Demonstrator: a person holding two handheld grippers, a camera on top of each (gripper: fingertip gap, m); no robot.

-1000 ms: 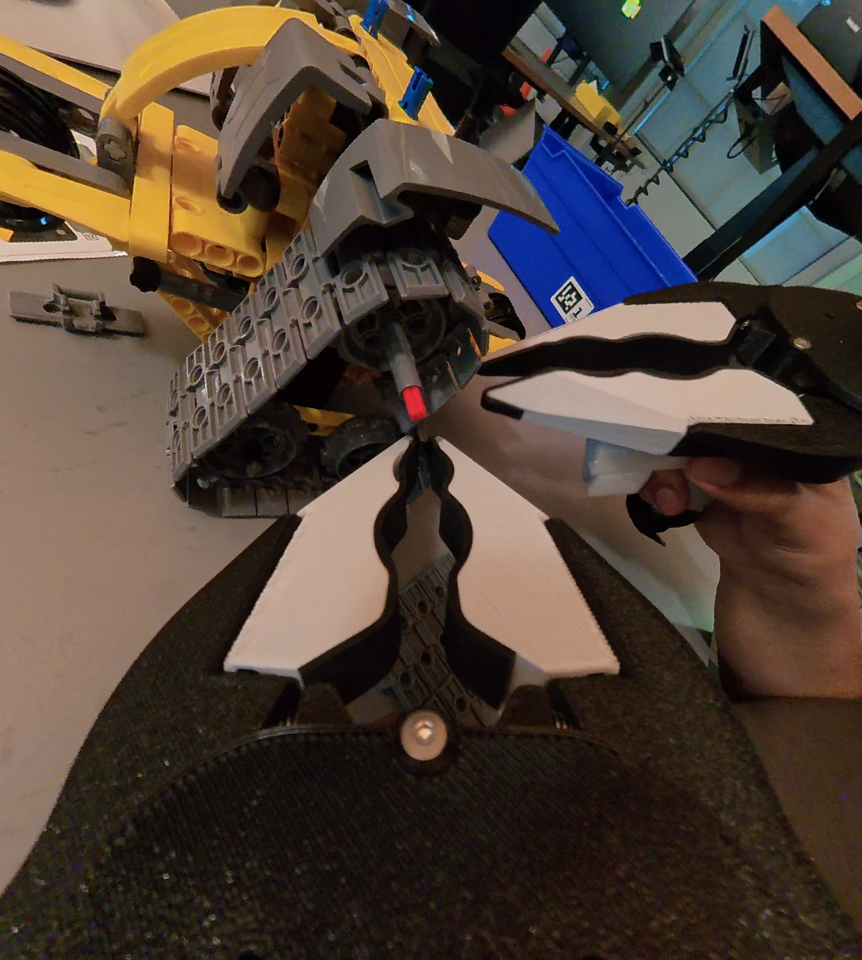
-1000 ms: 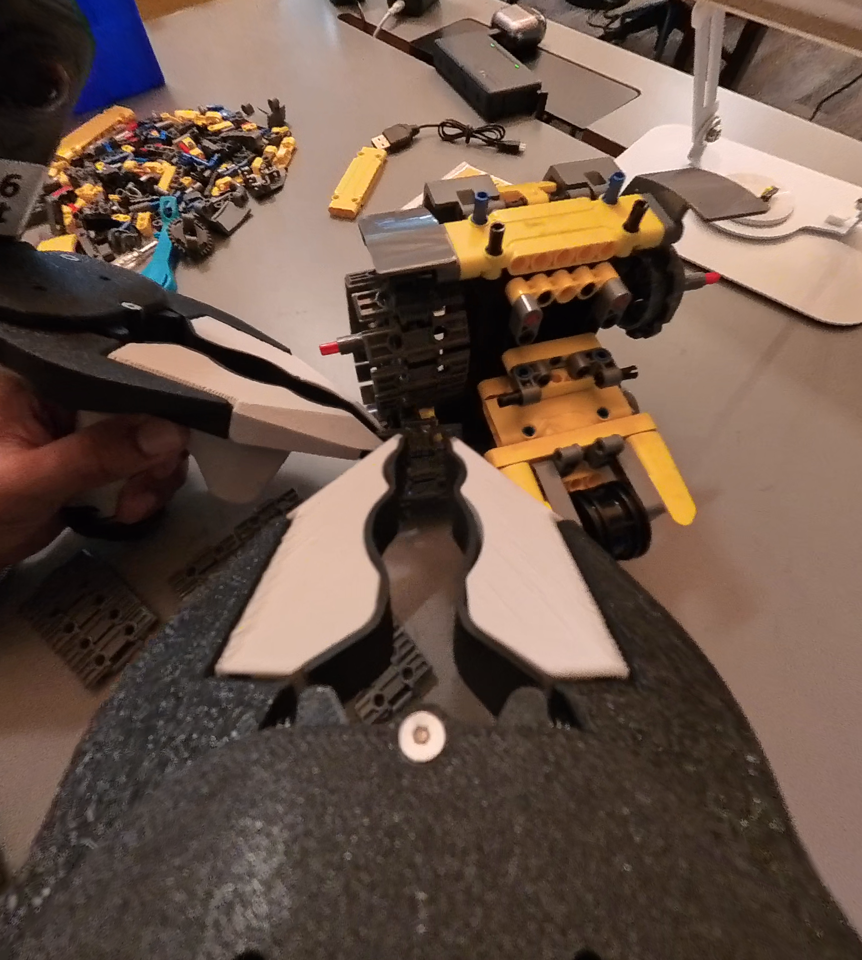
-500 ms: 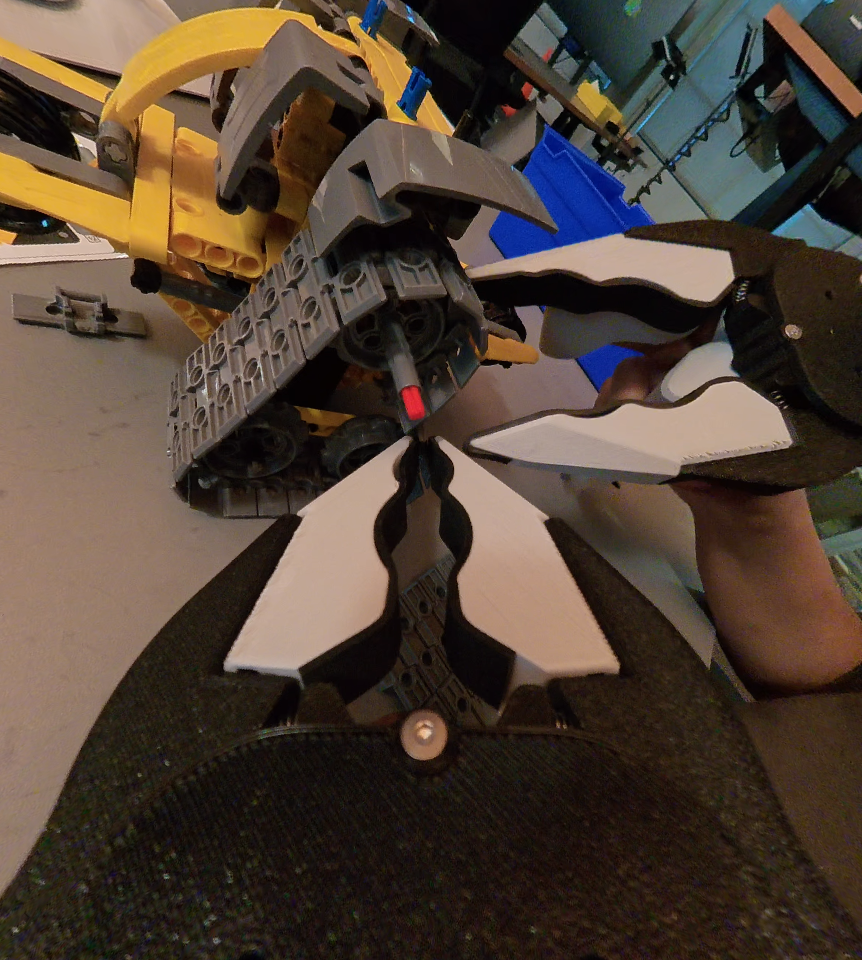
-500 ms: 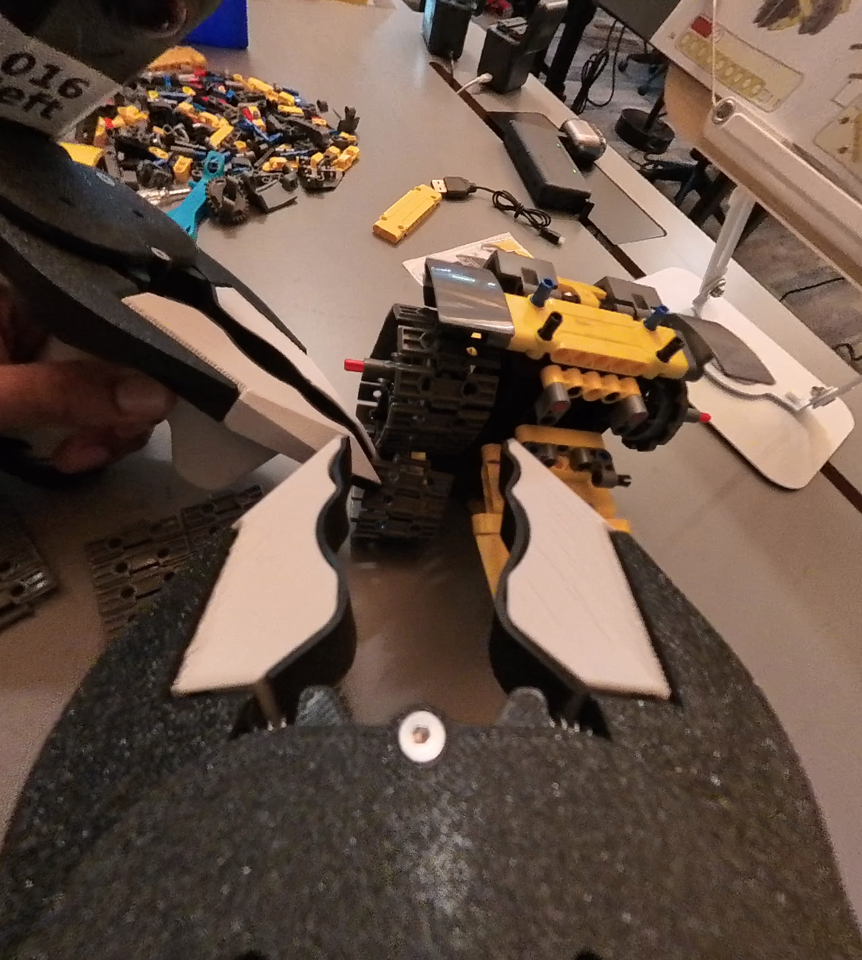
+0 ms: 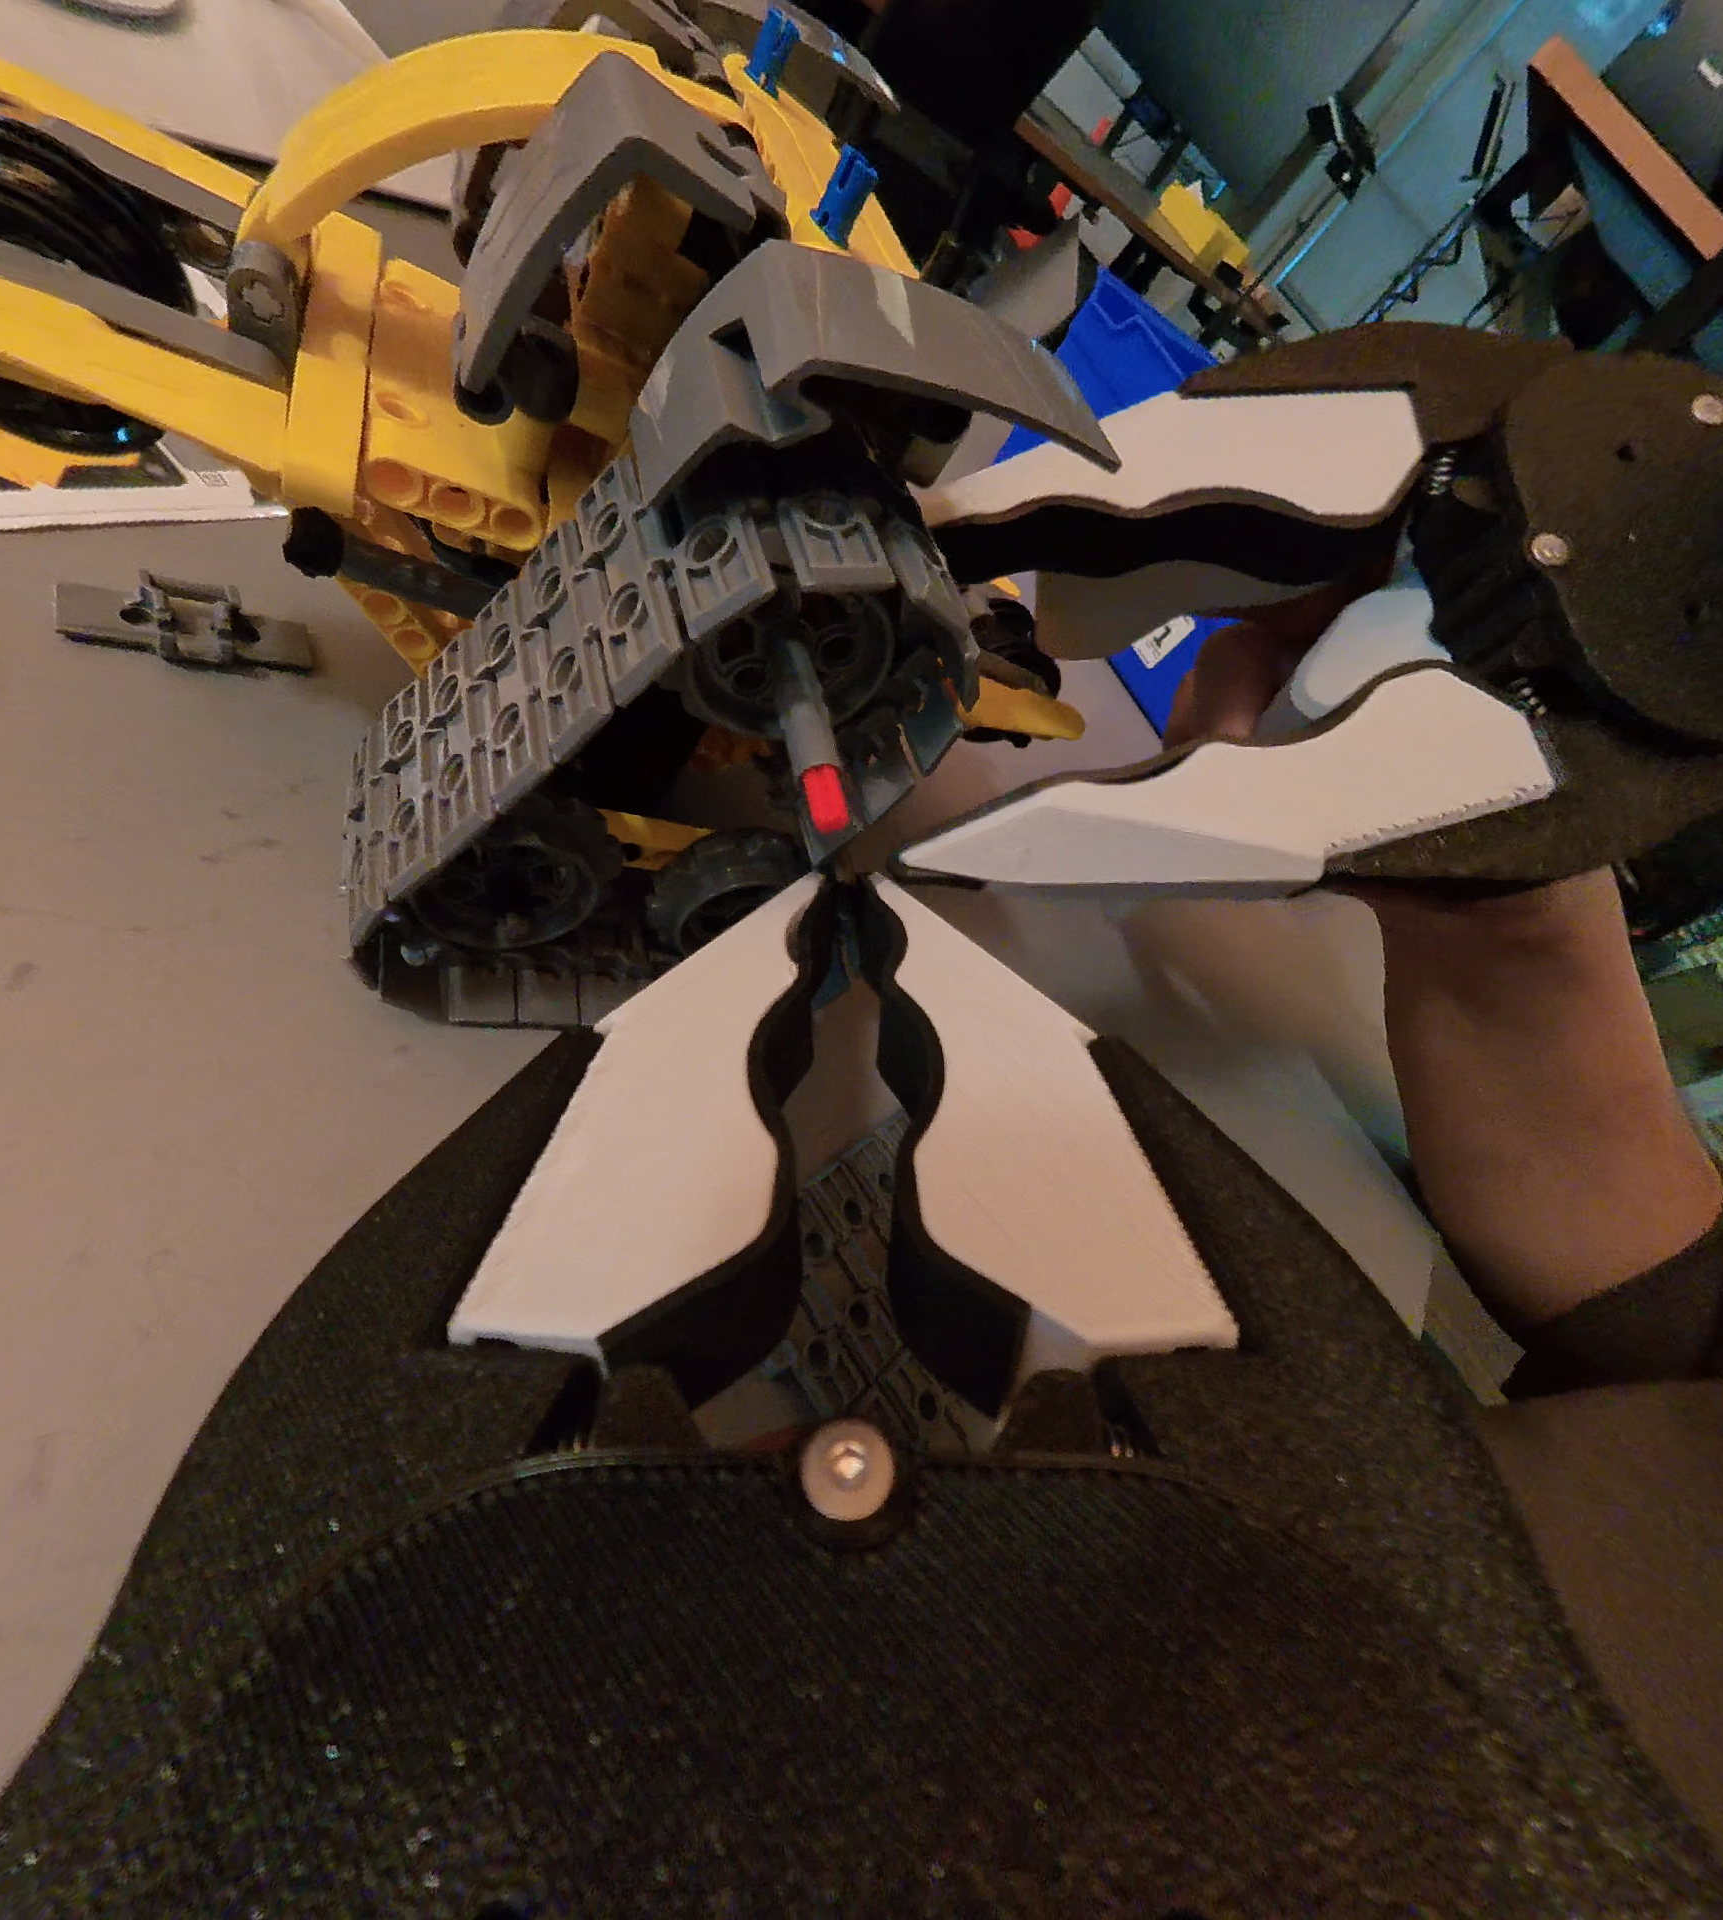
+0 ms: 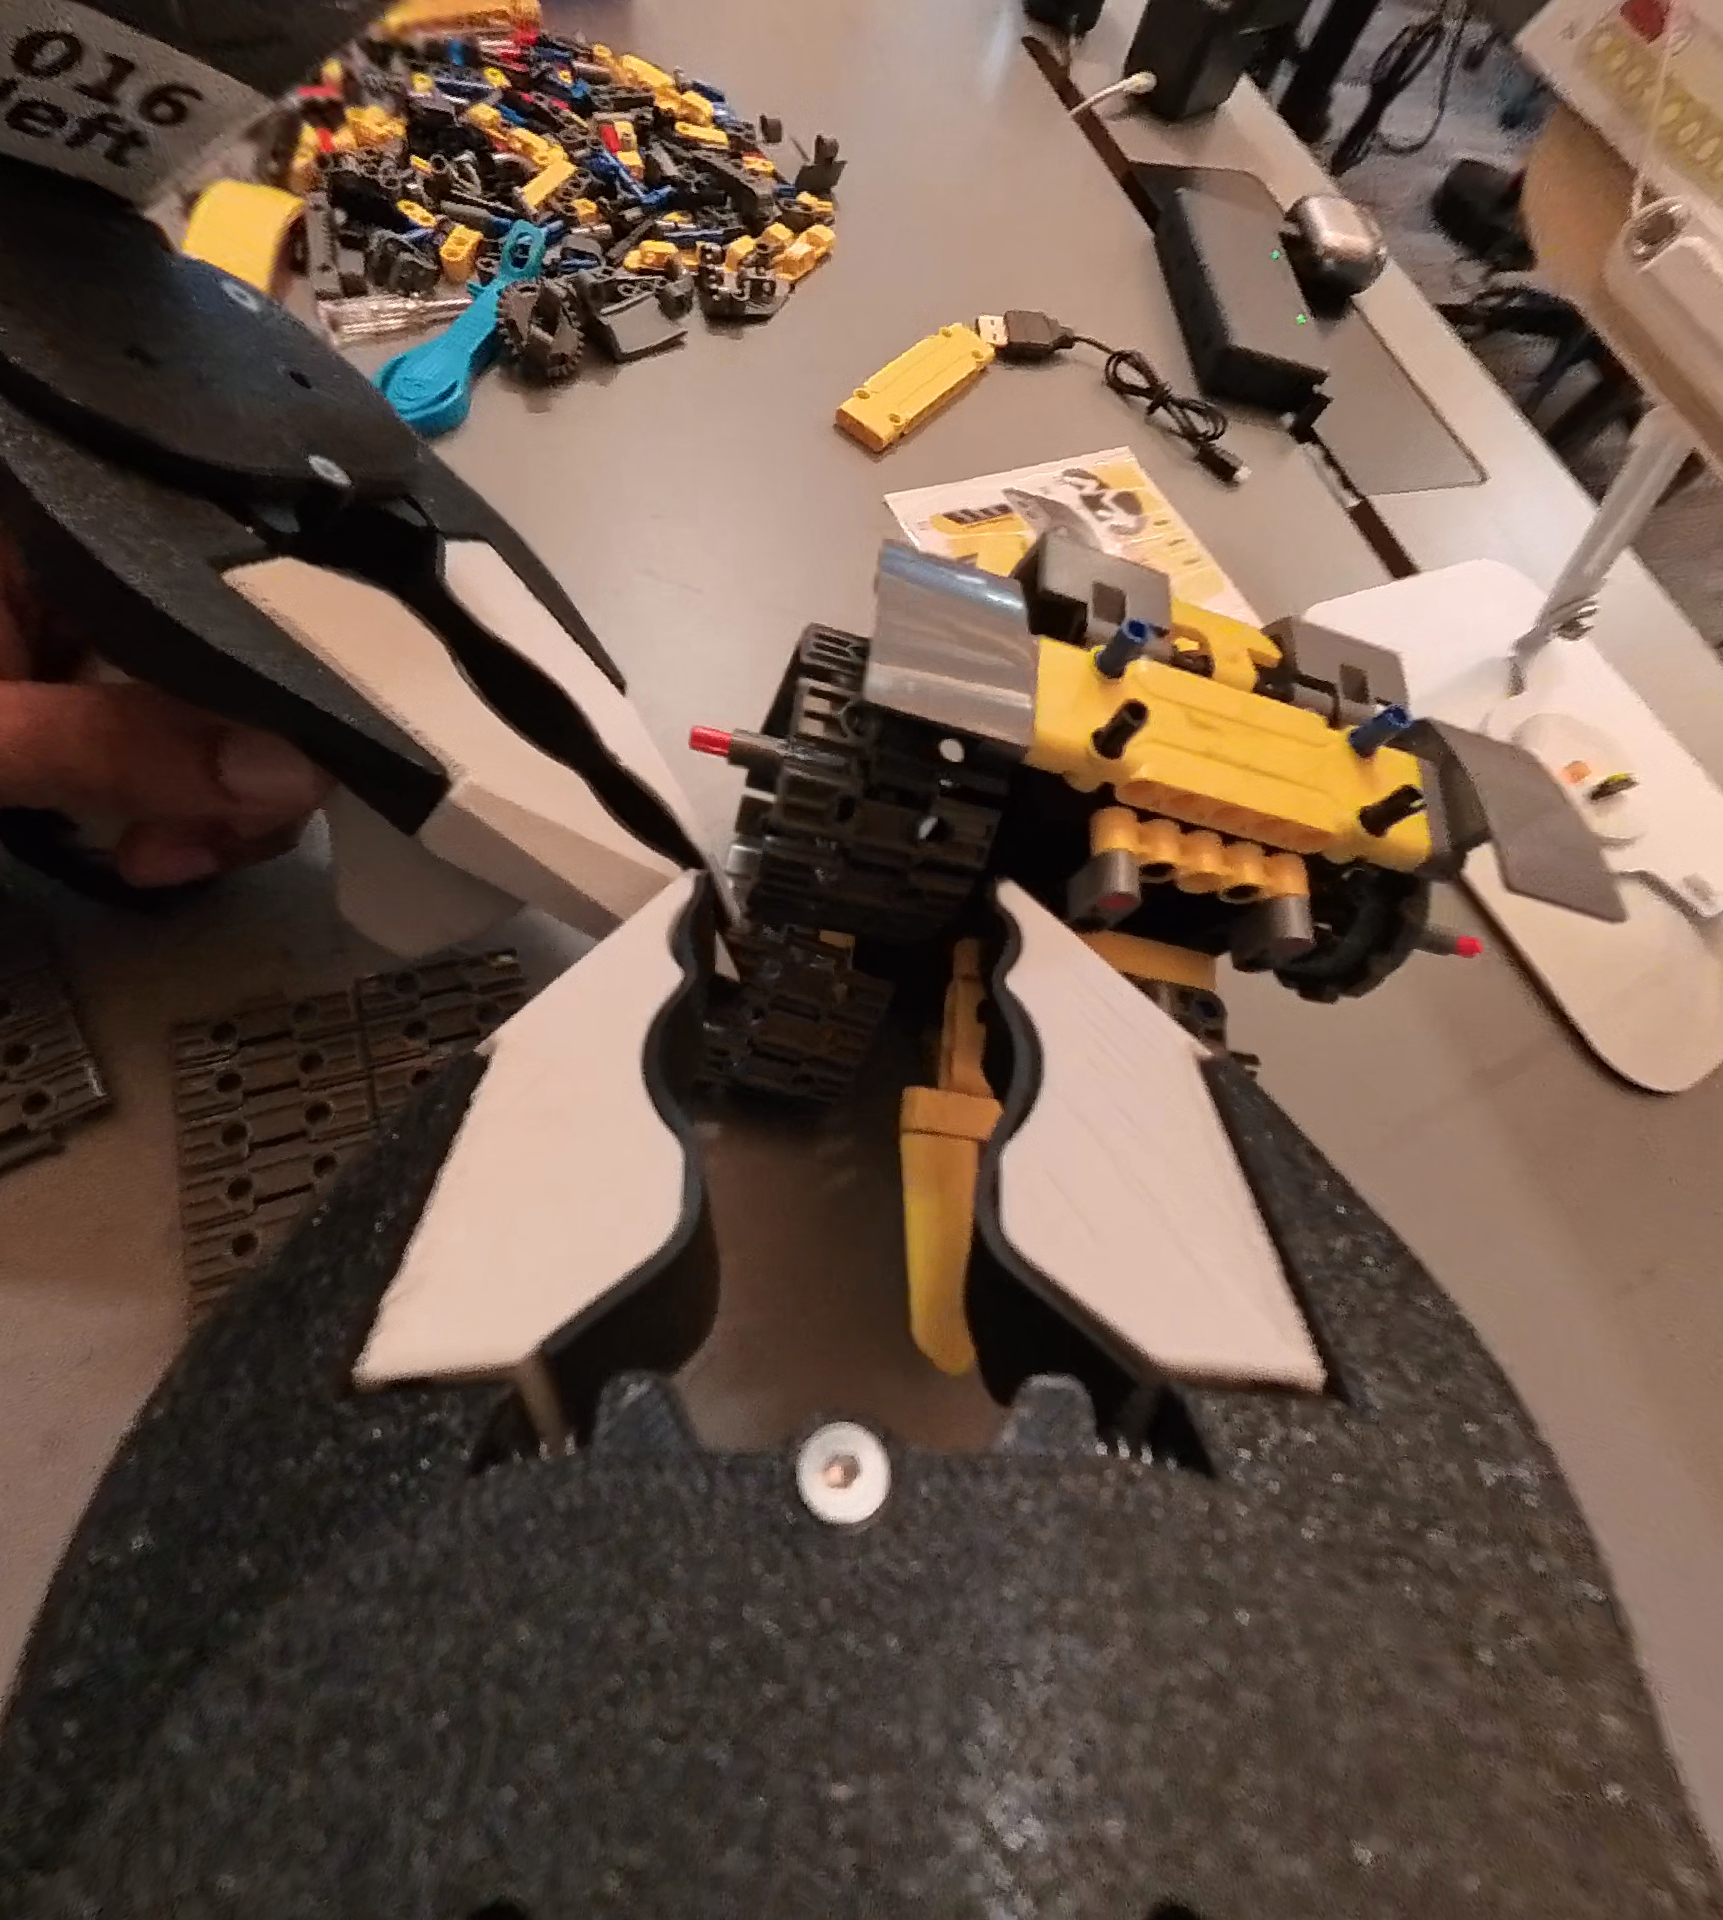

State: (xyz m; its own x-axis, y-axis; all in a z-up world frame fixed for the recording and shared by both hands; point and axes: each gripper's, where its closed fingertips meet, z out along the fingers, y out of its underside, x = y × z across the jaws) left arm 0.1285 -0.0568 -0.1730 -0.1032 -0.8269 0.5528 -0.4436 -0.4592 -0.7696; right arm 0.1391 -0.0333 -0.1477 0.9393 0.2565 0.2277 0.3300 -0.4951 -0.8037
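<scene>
A yellow and grey brick-built tracked vehicle (image 5: pixel 400 416) stands on the grey table, also in the right wrist view (image 6: pixel 1231 727). Its grey track (image 5: pixel 545 665) wraps a sprocket with a red-tipped axle (image 5: pixel 824 795). My left gripper (image 5: pixel 841 883) is shut, pinching the loose end of the track just below the axle; more track links show between its fingers. My right gripper (image 6: pixel 846 914) is open and empty, its jaws either side of the track (image 6: pixel 867 821). In the left wrist view it (image 5: pixel 940 675) comes in from the right around the sprocket.
A pile of loose pieces (image 6: pixel 566 187) lies at the back left, with a yellow beam (image 6: pixel 914 384), a USB cable (image 6: pixel 1127 374) and a leaflet (image 6: pixel 1075 509) behind the vehicle. Spare track strips (image 6: pixel 317 1101) lie front left. A white stand base (image 6: pixel 1615 935) is at right. A blue bin (image 5: pixel 1127 343) is behind. My left and right fingertips are right by each other. From either gripper's tips it is about 30 centimeters to the yellow beam (image 6: pixel 914 384).
My right gripper was shut on the track end, let go and opened wide; it now straddles the track at the sprocket. My left gripper stayed shut in place.
</scene>
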